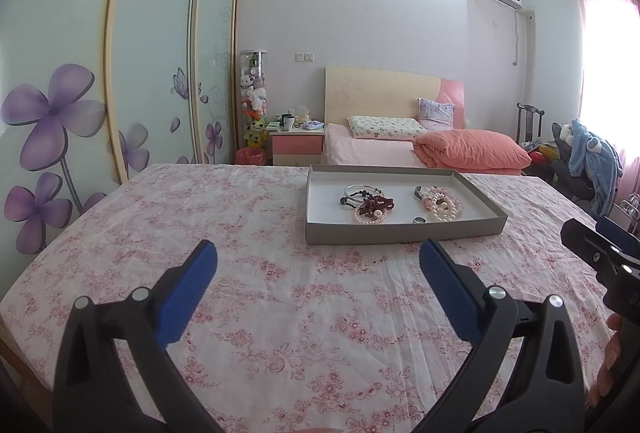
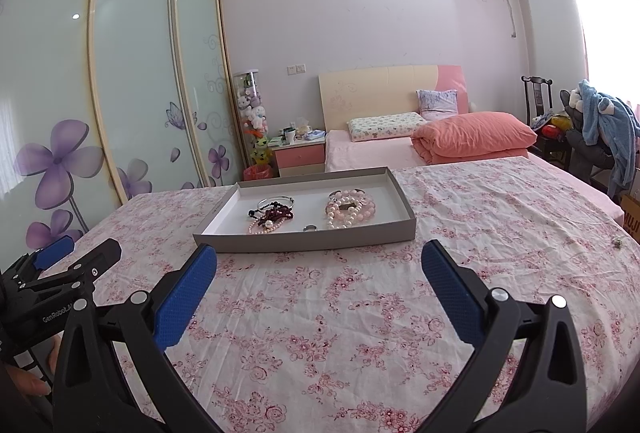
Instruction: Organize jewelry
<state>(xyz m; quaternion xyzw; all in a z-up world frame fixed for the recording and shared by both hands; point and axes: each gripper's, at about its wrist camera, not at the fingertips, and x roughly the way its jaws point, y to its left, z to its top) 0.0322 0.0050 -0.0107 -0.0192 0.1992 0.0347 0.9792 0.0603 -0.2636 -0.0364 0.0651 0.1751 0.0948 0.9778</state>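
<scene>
A shallow grey tray sits on the floral tablecloth ahead of both grippers. In it lie a dark red bead bracelet with silver bangles, a pile of pink and white pearl strands, and a silver ring. My left gripper is open and empty, short of the tray. My right gripper is open and empty, just before the tray's near wall. A small object lies on the cloth at far right.
The cloth-covered table spreads wide around the tray. Behind it are a bed with an orange quilt, a nightstand, and sliding wardrobe doors at left. The other gripper shows at each view's edge.
</scene>
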